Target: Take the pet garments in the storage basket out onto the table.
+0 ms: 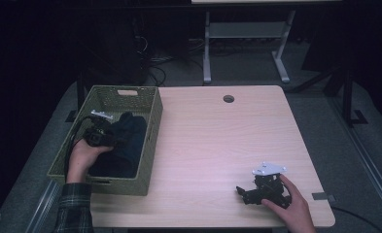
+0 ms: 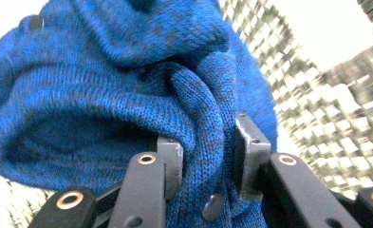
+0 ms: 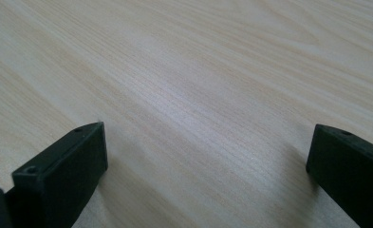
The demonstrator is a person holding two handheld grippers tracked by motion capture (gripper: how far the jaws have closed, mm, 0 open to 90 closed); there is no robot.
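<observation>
At lower right, the right gripper [image 1: 251, 191] rests on the wooden table [image 1: 217, 141] – jaws wide apart, nothing between. At left, the left gripper [image 2: 208, 156] is clamped on a blue knitted garment [image 2: 127, 85] inside the green woven basket [image 1: 152, 124].

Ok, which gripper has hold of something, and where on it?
The left gripper pinches a bunched fold of the blue knit garment; the right gripper holds nothing.

Basket at nine o'clock, right gripper at five

The basket [image 1: 149, 141] sits on the table [image 1: 217, 141] along its nine o'clock edge with the knitted garment [image 1: 125, 141] inside; the left gripper [image 1: 106, 137] reaches in (clamped on a fold), while the right gripper [image 1: 249, 193] rests at five o'clock.
</observation>
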